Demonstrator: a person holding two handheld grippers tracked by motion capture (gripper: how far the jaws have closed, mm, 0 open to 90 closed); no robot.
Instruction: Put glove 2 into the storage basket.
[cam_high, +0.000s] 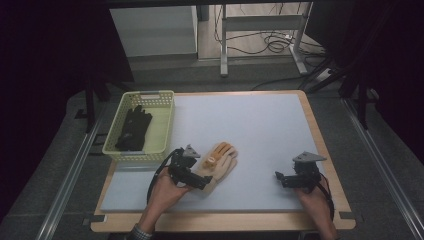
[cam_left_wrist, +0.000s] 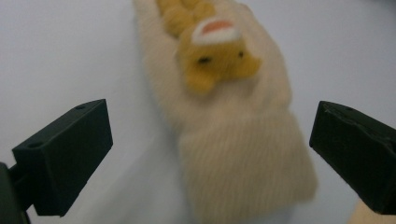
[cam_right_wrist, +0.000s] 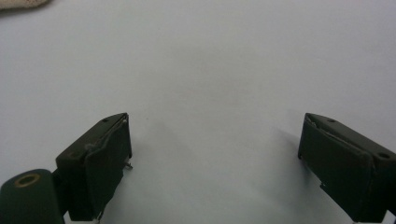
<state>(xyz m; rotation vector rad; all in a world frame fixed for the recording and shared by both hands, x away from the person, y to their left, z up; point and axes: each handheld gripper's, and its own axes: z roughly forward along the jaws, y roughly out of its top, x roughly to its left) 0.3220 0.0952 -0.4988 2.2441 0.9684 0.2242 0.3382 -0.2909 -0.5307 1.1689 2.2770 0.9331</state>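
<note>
High view is showing a yellow basket holding a black glove at ten o'clock; left tongs are gaping wide around the cream glove's cuff; right tongs are spreading empty at four o'clock on the worktop.

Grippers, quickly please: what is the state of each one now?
Left gripper: open, fingers either side of the cream glove, not closed on it.
Right gripper: open, holding nothing, over the bare mat.
</note>
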